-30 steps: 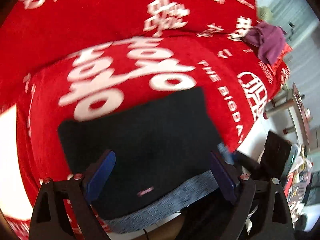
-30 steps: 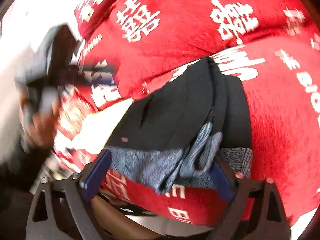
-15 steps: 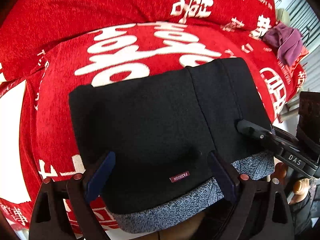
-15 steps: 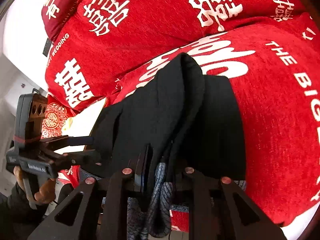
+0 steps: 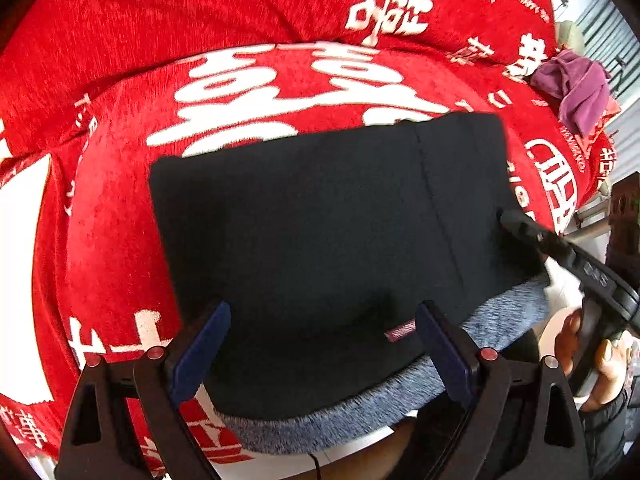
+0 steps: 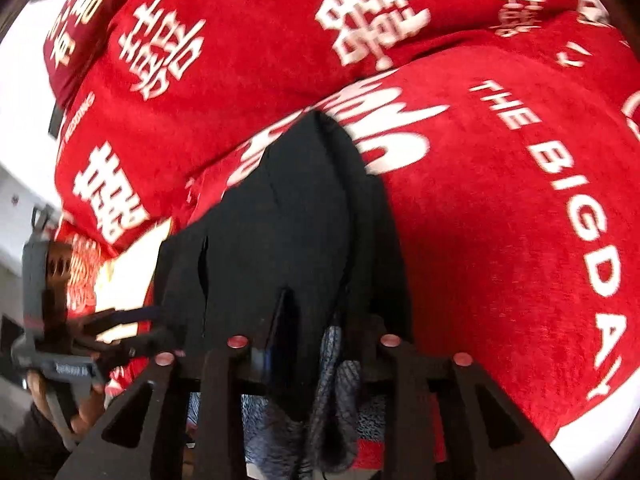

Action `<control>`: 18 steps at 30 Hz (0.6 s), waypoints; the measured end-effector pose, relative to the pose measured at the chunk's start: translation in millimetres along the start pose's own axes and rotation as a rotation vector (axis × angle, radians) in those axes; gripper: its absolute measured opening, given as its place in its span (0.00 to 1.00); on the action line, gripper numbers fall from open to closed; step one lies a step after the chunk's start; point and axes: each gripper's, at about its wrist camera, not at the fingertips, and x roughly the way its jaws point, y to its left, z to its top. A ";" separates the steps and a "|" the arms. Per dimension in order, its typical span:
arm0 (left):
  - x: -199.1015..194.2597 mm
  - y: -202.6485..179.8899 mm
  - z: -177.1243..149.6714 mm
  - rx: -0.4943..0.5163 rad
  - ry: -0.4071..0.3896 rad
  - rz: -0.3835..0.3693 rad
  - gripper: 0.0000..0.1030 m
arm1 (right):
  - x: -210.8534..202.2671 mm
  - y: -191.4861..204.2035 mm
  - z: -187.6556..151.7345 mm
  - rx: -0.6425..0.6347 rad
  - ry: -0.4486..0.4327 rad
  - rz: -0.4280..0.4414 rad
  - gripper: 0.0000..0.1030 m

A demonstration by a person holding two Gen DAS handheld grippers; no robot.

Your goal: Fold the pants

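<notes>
black pants (image 5: 320, 232) folded on red sofa (image 5: 120, 220) | left gripper (image 5: 320, 344) wide, empty | right gripper (image 6: 316, 344) narrow, just eased, fabric between | we flatten next

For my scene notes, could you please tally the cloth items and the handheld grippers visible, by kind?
Black pants with a grey fleece lining: 1
Purple cloth lying farther back on the sofa: 1
Red sofa cover with white lettering: 1
Handheld grippers: 2, the left gripper and the right gripper
Total: 5
</notes>
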 end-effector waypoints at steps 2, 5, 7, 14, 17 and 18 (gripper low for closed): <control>-5.7 -1.9 -4.1 0.012 -0.034 0.010 0.91 | -16.4 6.4 4.9 -0.023 -0.066 -0.081 0.38; 7.1 -4.5 -10.0 0.029 -0.013 0.050 0.91 | -41.0 40.1 12.2 -0.159 -0.168 -0.055 0.54; 16.9 -3.7 -12.6 0.036 -0.010 0.070 0.91 | -40.3 69.1 14.5 -0.275 -0.179 -0.015 0.83; 17.8 -5.4 -19.3 0.068 -0.056 0.075 0.92 | 46.5 102.7 52.5 -0.450 0.001 -0.045 0.86; 19.9 -2.6 -20.6 0.056 -0.064 0.042 0.92 | 80.5 71.8 59.6 -0.345 0.118 -0.046 0.86; 21.4 -1.2 -20.8 0.052 -0.066 0.037 0.92 | 83.6 66.6 53.8 -0.347 0.124 -0.047 0.86</control>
